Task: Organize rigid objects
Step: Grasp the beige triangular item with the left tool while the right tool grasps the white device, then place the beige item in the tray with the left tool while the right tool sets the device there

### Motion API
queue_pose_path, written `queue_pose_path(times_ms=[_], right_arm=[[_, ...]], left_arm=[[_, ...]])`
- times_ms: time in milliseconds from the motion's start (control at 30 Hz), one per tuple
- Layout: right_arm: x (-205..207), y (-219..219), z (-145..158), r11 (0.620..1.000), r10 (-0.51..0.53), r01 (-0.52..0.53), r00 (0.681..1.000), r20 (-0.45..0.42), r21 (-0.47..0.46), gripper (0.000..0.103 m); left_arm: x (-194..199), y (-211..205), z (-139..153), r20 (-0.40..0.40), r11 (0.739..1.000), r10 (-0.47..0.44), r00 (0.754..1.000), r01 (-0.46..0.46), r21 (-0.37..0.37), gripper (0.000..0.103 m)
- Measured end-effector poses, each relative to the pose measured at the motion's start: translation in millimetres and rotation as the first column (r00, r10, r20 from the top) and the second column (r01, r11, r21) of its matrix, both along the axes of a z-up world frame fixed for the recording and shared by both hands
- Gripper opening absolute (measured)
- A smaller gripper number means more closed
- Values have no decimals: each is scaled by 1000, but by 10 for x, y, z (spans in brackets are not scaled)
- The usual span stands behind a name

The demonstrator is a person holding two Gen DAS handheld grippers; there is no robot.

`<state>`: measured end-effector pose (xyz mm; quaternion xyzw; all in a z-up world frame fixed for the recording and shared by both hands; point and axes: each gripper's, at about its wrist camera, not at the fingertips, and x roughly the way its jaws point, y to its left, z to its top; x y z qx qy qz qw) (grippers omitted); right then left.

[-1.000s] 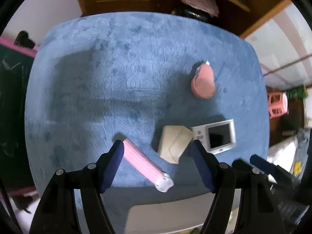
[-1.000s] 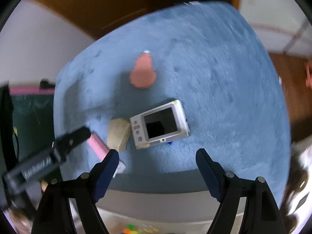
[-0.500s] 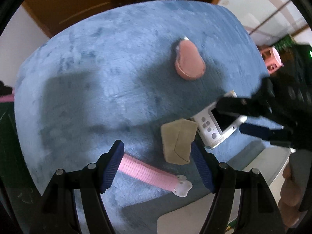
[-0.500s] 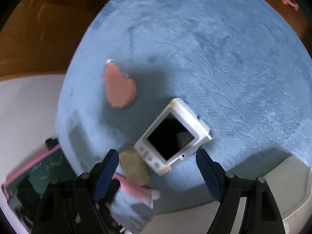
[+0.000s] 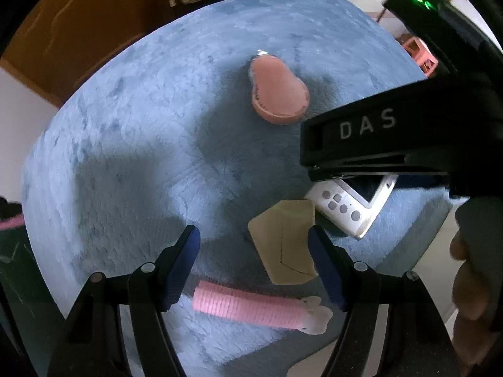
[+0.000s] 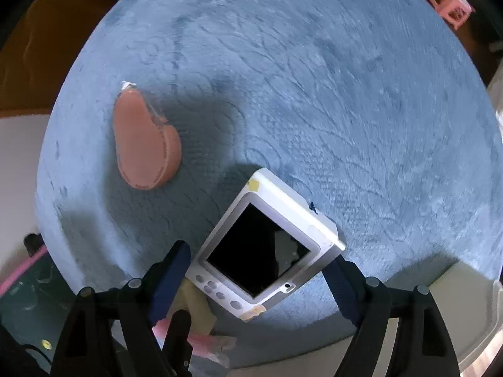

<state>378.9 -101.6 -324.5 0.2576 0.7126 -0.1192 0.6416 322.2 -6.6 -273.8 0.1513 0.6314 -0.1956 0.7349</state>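
Note:
A white camera-like device with a dark screen lies on the blue cloth; it also shows in the left wrist view. My right gripper is open, its fingers on either side of the device. A beige envelope-shaped piece and a pink ribbed stick lie near my open left gripper; the stick lies between its fingers. A salmon pear-shaped case lies farther back, and shows in the right wrist view.
The blue plush cloth covers a rounded table with a pale edge at the near side. A pink stool stands beyond. The right gripper's black body crosses the left wrist view.
My right gripper has come down and closer over the white device, which now sits between its fingers. My left gripper has moved nearer the envelope piece and pink stick.

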Motion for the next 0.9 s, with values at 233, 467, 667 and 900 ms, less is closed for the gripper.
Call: queue_pose_path(times_ms=[233, 467, 667, 900], right_arm=[[34, -100, 141, 999, 40, -40, 997, 59, -7, 65], [-88, -321, 142, 998, 52, -55, 997, 65, 45, 65], [-214, -487, 102, 993, 47, -53, 997, 64, 102, 65], [-584, -801, 315, 987, 45, -58, 995, 89, 147, 65]], left_arm=[[-24, -128, -11, -9, 996, -88, 996, 88, -18, 74], [73, -340, -96, -34, 979, -205, 978, 205, -1, 74], [92, -565, -203, -57, 944, -326, 944, 328, 34, 50], [-25, -717, -189, -34, 926, -367, 930, 369, 77, 48]])
